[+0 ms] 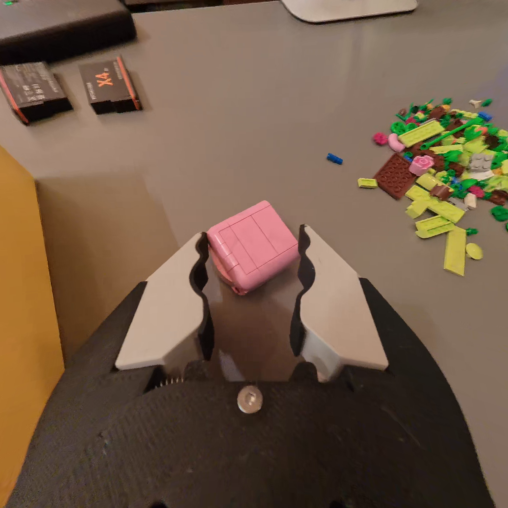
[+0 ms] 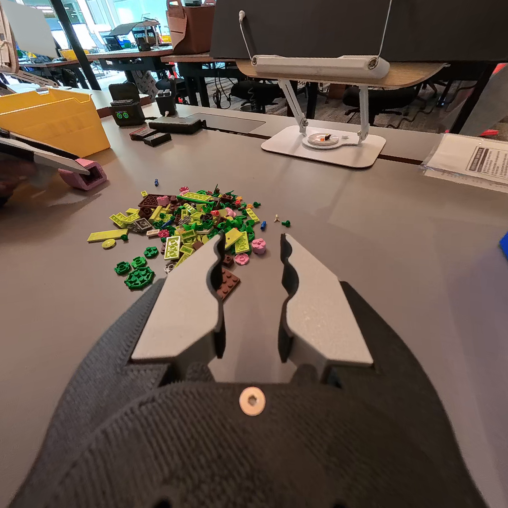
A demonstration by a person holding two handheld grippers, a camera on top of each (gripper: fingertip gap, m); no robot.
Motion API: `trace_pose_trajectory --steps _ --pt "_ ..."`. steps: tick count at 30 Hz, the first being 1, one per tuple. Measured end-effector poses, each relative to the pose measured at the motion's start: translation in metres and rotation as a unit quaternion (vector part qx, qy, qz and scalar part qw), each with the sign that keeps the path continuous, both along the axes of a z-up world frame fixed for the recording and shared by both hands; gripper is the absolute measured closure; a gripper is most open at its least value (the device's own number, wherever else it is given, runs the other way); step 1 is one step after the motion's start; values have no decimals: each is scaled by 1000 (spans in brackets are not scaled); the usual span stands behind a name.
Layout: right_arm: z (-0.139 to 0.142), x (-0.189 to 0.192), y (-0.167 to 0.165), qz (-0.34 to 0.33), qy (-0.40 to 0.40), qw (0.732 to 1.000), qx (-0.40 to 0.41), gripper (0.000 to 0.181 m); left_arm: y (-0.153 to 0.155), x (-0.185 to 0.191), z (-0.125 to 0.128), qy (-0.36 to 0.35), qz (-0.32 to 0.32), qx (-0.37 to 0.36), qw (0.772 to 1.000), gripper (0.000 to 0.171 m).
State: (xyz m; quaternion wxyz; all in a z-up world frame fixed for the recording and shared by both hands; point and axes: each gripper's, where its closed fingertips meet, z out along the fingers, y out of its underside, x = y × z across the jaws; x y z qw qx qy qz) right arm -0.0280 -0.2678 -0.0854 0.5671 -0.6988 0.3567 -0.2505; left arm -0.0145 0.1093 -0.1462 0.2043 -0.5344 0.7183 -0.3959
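Left gripper [image 1: 252, 229] spread wide around a pink block box [image 1: 253, 247], the left fingertip touching or nearly touching its near-left edge, the right fingertip just clear of its right corner; whether the box was actually clamped could not be told. Seen from the right wrist view as a hollow pink box [image 2: 88, 173] tipped on the grey bench [image 2: 357, 220], open end facing the camera, with the left gripper's finger [image 2: 55, 159] laid over its top. Right gripper [image 2: 251, 236] also parted, holding nothing, hovering low over the near edge of a pile of small building bricks [image 2: 189, 222]: lime plates, green leaf pieces, brown plates, pink round studs. Left fingertip over the lime and brown pieces, a brown plate [image 2: 226, 283] visible in the gap, right fingertip over bare bench. Farther out, a single blue pin [image 1: 334, 158] lying apart between pile and box. Beyond, two black battery packs [image 1: 110, 85] side by side, a yellow bin [image 2: 55, 121] at the left, a white stand base [image 2: 324, 148] at the back, and printed sheets [image 2: 472, 162] at the right.
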Motion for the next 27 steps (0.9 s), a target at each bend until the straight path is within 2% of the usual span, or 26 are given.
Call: trace_pose_trajectory --steps 3,6,8,11,13,16,20,23,27 --pt "-1 0 1 1 0 1000 -6 145 -8 -4 0 3 -28 -9 1000 107" --pt "-2 0 2 1 0 1000 -14 145 -28 -13 1 0 -95 -5 995 107" --pt "-3 -1 3 1 -1 1000 -19 145 -49 -27 1 0 -165 -8 986 107" --pt "-4 -1 4 0 -3 1000 -25 146 -85 -59 2 -10 -296 3 955 107" --pt "-4 -1 4 -1 -4 1000 -29 146 -110 -82 7 -25 -368 -5 929 113" --pt "-5 0 5 -2 -3 999 -33 146 -146 -110 10 -27 -434 -20 900 115" --pt "-7 -1 6 -4 -7 999 -47 147 -168 -124 5 -17 -456 -5 890 115" --pt "-9 -1 8 -6 -11 998 -63 148 -166 -117 7 -25 -435 -7 900 104" --pt "-12 -1 10 -8 -13 996 -86 149 -156 -122 8 -24 -420 -13 907 99"
